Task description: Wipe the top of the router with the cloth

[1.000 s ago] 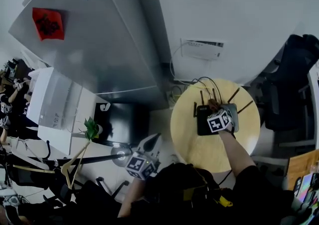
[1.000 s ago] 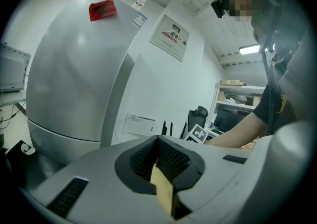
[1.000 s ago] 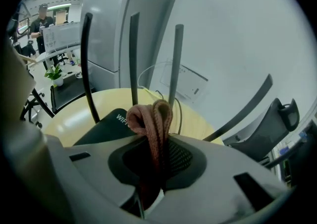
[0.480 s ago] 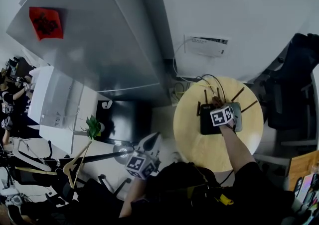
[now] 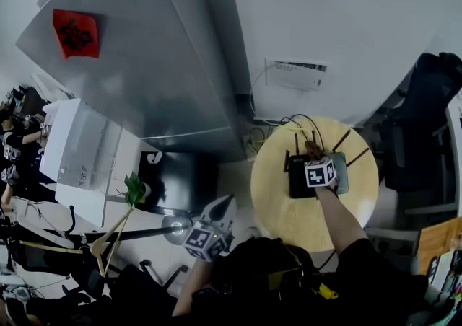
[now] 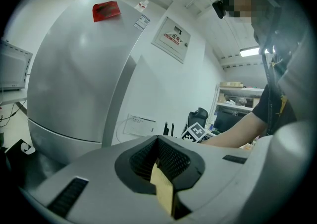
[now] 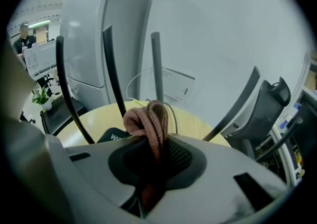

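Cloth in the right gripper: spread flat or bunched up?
Bunched. The cloth stands up in a looped wad, pinched in the right gripper, over the router.

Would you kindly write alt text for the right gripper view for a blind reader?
The right gripper is shut on a pinkish-brown cloth, bunched above its jaws over the black router on a wooden table. Router antennas rise ahead, before a grey refrigerator.
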The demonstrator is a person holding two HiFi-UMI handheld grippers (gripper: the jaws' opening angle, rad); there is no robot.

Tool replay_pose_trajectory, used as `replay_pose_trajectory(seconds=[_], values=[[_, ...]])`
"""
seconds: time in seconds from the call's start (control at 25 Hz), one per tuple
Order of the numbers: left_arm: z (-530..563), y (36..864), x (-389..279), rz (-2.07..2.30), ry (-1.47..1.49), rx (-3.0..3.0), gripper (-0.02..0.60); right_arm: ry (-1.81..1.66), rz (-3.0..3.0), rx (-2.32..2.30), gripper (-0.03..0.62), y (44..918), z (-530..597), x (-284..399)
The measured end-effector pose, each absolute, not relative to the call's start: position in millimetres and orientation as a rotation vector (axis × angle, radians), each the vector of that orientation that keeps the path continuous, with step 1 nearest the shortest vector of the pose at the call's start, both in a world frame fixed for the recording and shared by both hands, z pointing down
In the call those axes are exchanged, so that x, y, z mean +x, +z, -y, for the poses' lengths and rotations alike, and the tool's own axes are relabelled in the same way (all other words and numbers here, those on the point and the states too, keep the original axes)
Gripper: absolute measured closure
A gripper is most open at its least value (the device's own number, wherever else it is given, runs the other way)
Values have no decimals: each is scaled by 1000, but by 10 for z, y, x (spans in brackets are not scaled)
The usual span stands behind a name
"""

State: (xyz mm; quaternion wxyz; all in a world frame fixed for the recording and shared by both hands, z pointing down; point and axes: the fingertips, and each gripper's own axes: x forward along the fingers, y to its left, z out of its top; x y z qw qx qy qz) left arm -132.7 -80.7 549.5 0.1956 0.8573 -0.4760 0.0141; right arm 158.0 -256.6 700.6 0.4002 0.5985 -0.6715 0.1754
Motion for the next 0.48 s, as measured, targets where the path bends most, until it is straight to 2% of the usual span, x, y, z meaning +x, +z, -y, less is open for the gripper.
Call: replay_pose_trajectory(seconds=[0.48], values=[[793, 5300, -1302, 1328, -58, 2485, 581, 387, 1798, 1598, 532, 6682, 2576, 1525]])
